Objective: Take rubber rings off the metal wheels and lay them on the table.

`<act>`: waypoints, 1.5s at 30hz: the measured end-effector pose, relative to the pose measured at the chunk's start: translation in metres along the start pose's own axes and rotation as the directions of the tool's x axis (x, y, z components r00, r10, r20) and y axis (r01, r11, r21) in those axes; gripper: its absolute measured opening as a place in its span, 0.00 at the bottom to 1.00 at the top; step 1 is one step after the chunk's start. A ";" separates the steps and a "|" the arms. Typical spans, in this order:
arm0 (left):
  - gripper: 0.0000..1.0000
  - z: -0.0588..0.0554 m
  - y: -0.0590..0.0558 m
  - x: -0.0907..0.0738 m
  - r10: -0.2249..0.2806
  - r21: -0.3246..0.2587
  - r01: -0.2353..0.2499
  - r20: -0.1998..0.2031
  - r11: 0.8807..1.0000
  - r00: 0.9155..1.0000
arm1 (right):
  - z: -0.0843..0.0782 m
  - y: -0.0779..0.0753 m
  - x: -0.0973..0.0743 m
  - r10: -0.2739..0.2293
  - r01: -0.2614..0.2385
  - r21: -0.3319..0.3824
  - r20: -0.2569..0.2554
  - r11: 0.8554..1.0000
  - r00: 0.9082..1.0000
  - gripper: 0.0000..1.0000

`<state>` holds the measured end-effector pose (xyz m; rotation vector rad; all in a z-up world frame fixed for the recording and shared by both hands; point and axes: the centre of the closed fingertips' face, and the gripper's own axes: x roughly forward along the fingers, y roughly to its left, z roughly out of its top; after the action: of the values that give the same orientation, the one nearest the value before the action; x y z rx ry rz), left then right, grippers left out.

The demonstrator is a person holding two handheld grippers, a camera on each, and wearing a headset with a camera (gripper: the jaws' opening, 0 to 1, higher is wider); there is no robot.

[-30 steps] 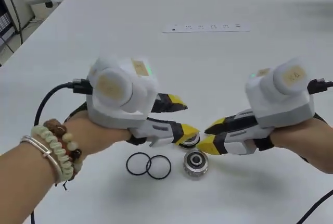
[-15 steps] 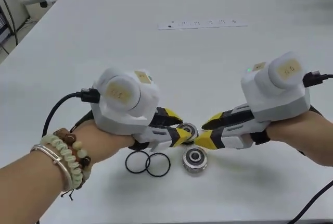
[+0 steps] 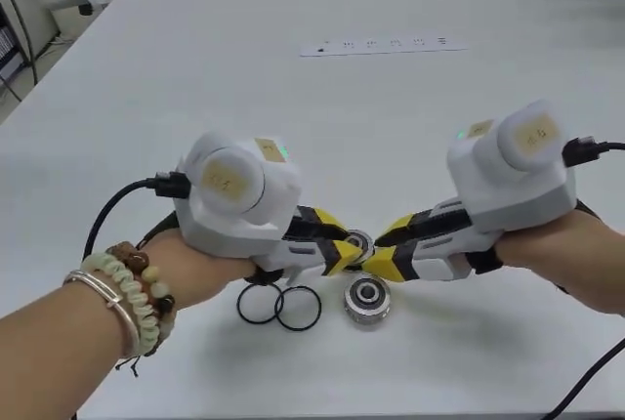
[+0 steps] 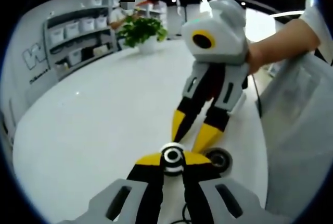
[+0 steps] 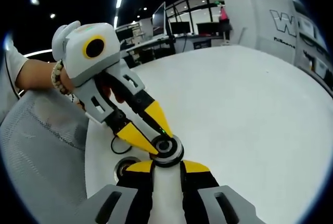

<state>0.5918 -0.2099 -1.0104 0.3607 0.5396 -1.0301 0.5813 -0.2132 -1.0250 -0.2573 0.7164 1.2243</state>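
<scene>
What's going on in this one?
A person works two handheld grippers at a white table. The left gripper holds a small metal wheel, and the right gripper has its tips at that wheel from the other side; whether it grips is unclear. A second wheel and two black rubber rings lie on the table nearby.

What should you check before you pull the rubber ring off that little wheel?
1. The left gripper is clamped on the held wheel: ok.
2. The right gripper has its tips up at that wheel: ok.
3. The right gripper has actually caught a rubber ring: cannot tell, too small to see.
4. The two loose rings lie flat on the table: ok.
5. The spare wheel sits on the table, apart from the loose rings: ok.
</scene>
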 end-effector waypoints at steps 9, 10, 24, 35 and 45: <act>0.14 0.001 0.000 -0.001 0.010 -0.010 -0.009 0.016 1.000 1.000 | 0.000 -0.002 -0.001 -0.015 0.014 -0.045 -0.014 0.999 1.000 0.15; 0.14 0.001 0.000 -0.001 0.010 -0.011 -0.010 0.017 1.000 1.000 | -0.001 -0.001 0.000 -0.014 0.013 -0.060 -0.017 0.998 1.000 0.14; 0.14 0.001 0.001 -0.003 0.024 -0.025 -0.023 0.023 0.999 0.999 | -0.001 -0.006 -0.002 -0.039 0.035 -0.113 -0.035 0.993 0.999 0.02; 0.14 0.001 0.001 -0.004 0.025 -0.021 -0.024 0.019 0.999 1.000 | -0.001 -0.012 -0.004 -0.033 0.034 0.152 -0.012 0.988 0.999 0.00; 0.14 0.001 0.001 -0.004 0.020 -0.017 -0.020 0.017 1.000 1.000 | 0.006 -0.015 -0.008 -0.003 -0.047 0.434 0.114 0.900 0.994 0.00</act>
<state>0.5907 -0.2069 -1.0074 0.3416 0.5274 -1.0082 0.5963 -0.2207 -1.0182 0.1920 0.8763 1.0569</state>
